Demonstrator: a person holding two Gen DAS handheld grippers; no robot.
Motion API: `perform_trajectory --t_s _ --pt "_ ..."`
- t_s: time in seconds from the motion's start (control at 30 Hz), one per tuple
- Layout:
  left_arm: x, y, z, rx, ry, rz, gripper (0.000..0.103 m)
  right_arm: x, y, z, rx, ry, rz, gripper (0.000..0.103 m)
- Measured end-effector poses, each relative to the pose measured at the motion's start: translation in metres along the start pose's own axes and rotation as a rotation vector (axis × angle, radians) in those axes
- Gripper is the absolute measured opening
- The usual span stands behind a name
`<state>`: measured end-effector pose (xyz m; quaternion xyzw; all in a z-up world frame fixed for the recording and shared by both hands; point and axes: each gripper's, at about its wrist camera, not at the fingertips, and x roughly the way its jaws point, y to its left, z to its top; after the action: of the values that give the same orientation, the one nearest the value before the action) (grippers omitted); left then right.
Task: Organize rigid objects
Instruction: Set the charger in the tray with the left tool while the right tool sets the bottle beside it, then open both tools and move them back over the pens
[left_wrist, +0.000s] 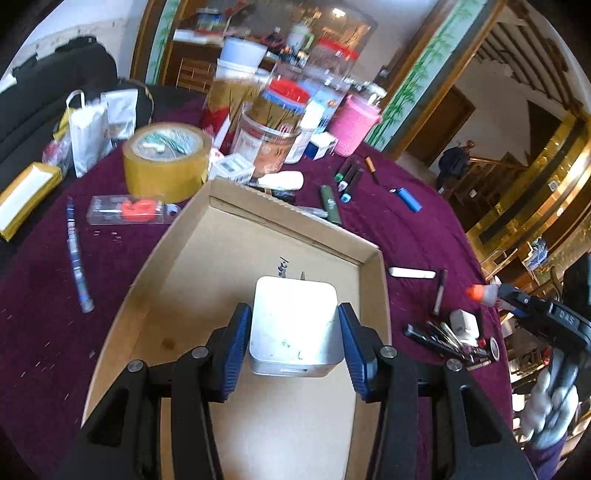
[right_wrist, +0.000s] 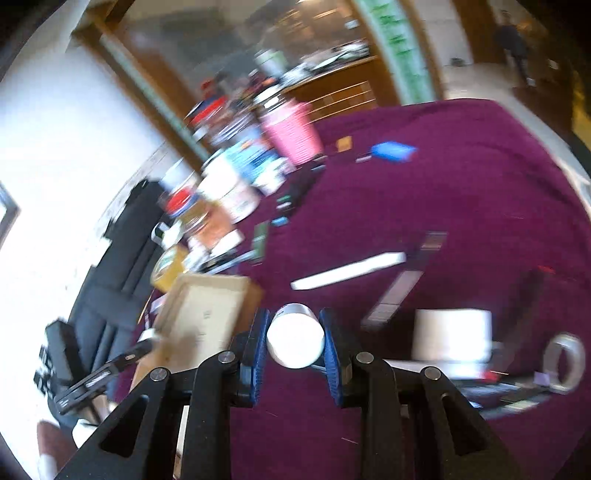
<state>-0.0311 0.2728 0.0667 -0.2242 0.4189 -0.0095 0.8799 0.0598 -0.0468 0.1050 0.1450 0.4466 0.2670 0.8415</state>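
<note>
While the left tool (left_wrist: 293, 345) clasps the white tin (left_wrist: 294, 325) over the cardboard tray (left_wrist: 373, 258), the right tool (right_wrist: 294, 345), gripping a white bottle (right_wrist: 295, 341), sits off the tray's right edge.

My right wrist view is heavily motion-smeared, wall (right_wrist: 55, 155) blown out at 9 o'clock. My left view is sharper; far clutter soft, fisheye edges bowed, corners black.
</note>
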Motion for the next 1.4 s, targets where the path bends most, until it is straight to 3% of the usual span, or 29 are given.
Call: perform_trajectory --t_s 0.1,0.23,0.53,0.6,0.63,0.67,0.7,0.83,0.93,1.07,1.17,1.2,1.3,1.4 --pt "0.024 0.003 0.01 -0.028 0.044 -0.01 0.046 0.047 0.039 0.004 -0.034 0.053 0.026 0.03" --pt "0.054 0.011 0.022 -0.098 0.094 -0.051 0.046 0.105 0.078 0.005 -0.116 0.075 -0.067 0.03" --pt "0.084 0.013 0.034 -0.145 0.109 -0.085 0.048 0.144 0.086 -0.004 -0.159 0.087 -0.131 0.034" --pt "0.082 0.016 0.036 -0.169 0.107 -0.116 0.055 0.141 0.086 -0.003 -0.147 0.071 -0.118 0.043" --pt "0.079 0.019 0.036 -0.188 0.102 -0.132 0.063 0.14 0.086 -0.001 -0.137 0.065 -0.105 0.049" --pt "0.076 0.021 0.035 -0.204 0.096 -0.139 0.068 0.135 0.086 0.0 -0.131 0.057 -0.102 0.062" --pt "0.071 0.024 0.034 -0.225 0.087 -0.144 0.068 0.127 0.086 0.0 -0.135 0.034 -0.114 0.068" --pt "0.048 0.022 0.026 -0.235 0.048 -0.153 0.068 0.084 0.084 -0.004 -0.213 -0.065 -0.178 0.068" --pt "0.026 0.008 0.02 -0.186 0.005 -0.152 0.07 0.038 0.077 -0.011 -0.266 -0.198 -0.257 0.07" --pt "-0.003 -0.017 0.011 -0.126 -0.04 -0.162 0.084 -0.039 0.062 -0.031 -0.304 -0.506 -0.465 0.103" --pt "-0.015 -0.042 0.001 -0.073 -0.048 -0.162 0.09 -0.086 0.027 -0.047 -0.301 -0.751 -0.591 0.103" --pt "-0.016 -0.051 -0.002 -0.053 -0.039 -0.16 0.09 -0.089 0.012 -0.041 -0.278 -0.719 -0.617 0.103" --pt "-0.01 -0.079 -0.016 0.0 0.004 -0.176 0.09 -0.085 -0.057 -0.017 -0.12 -0.489 -0.598 0.102" --pt "0.005 -0.105 -0.032 0.031 0.073 -0.189 0.09 -0.087 -0.116 -0.02 0.042 -0.473 -0.609 0.102"
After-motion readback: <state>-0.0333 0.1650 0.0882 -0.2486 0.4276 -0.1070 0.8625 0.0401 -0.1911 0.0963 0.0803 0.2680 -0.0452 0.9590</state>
